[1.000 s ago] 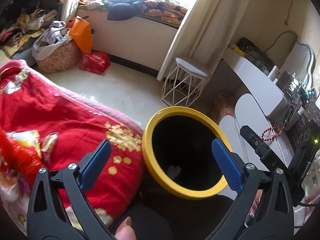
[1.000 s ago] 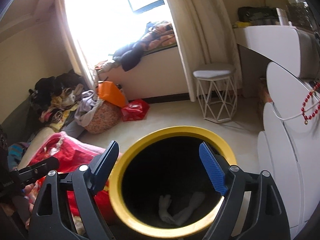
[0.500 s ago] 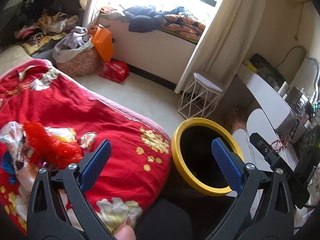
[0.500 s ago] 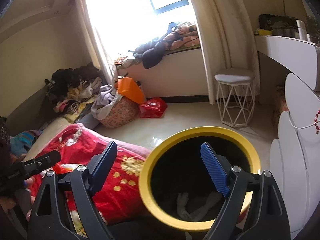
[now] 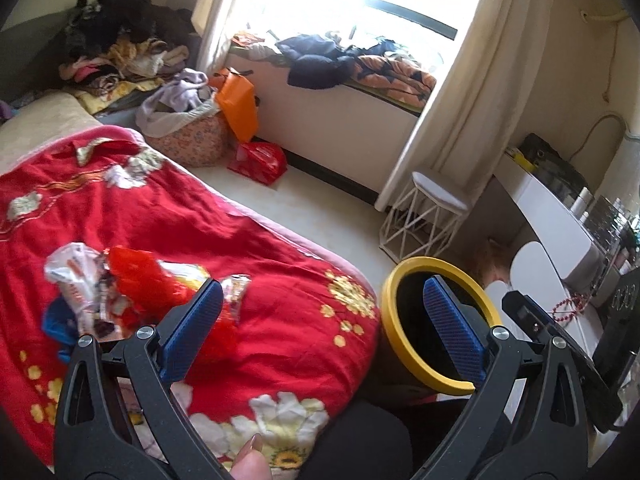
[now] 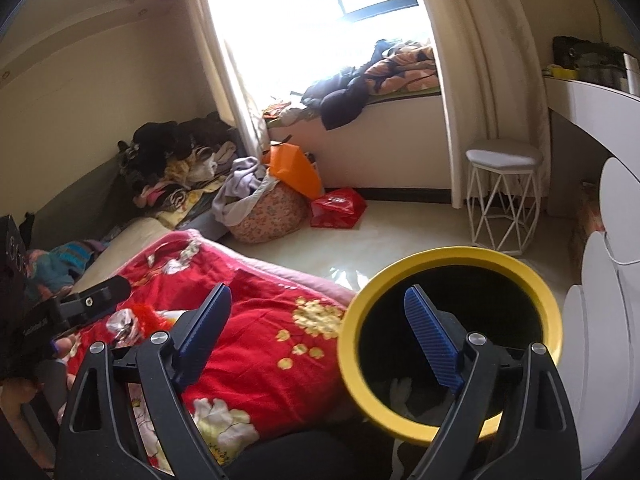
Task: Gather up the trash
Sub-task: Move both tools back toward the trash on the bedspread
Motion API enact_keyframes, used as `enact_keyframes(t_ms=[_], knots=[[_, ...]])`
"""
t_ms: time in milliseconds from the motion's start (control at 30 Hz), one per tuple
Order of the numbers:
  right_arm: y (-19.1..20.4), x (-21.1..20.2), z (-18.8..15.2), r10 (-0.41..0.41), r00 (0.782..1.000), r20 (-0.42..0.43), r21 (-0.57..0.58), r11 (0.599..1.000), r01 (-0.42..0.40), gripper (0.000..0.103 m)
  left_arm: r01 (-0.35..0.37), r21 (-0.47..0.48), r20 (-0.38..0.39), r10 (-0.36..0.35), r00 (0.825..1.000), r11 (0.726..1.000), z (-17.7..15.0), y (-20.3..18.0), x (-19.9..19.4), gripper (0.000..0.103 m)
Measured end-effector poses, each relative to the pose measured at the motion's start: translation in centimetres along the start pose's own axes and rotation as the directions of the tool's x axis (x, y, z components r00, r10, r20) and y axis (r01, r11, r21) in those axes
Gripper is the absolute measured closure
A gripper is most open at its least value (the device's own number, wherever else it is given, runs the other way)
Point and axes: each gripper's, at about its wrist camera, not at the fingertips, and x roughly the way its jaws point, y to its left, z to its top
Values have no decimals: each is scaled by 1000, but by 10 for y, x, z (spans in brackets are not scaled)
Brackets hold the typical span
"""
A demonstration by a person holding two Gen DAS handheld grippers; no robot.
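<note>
Sunlit bedroom, cream tile floor, window bench heaped with clothes. Left gripper [image 5: 322,326] spread wide, nothing between blue pads; right gripper [image 6: 318,330] likewise gaping, empty, last figures barely widening. Crumpled foil and red plastic wrappers [image 5: 120,284] piled on red floral quilt [image 5: 248,240], just past left pads. Yellow-rimmed black round bin [image 6: 450,344] beside the bed edge; white scraps at its bottom seen only from right wrist. Red beaded bracelet [image 5: 568,308] seen only from left. No legible writing.
</note>
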Motion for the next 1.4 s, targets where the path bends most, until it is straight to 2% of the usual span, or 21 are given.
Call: enact_keyframes(t_ms=[600, 933, 1400], knots=[[74, 16, -8, 93, 994, -56, -135, 986, -100, 16, -91, -64, 44, 93, 995, 994, 2, 58, -27, 11], [113, 36, -13, 160, 981, -107, -195, 964, -178, 16, -138, -117, 63, 146, 987, 983, 5, 92, -40, 11], [154, 80, -24, 174, 968, -181, -281, 934, -220, 16, -203, -195, 57, 218, 974, 959, 3, 148, -50, 11]])
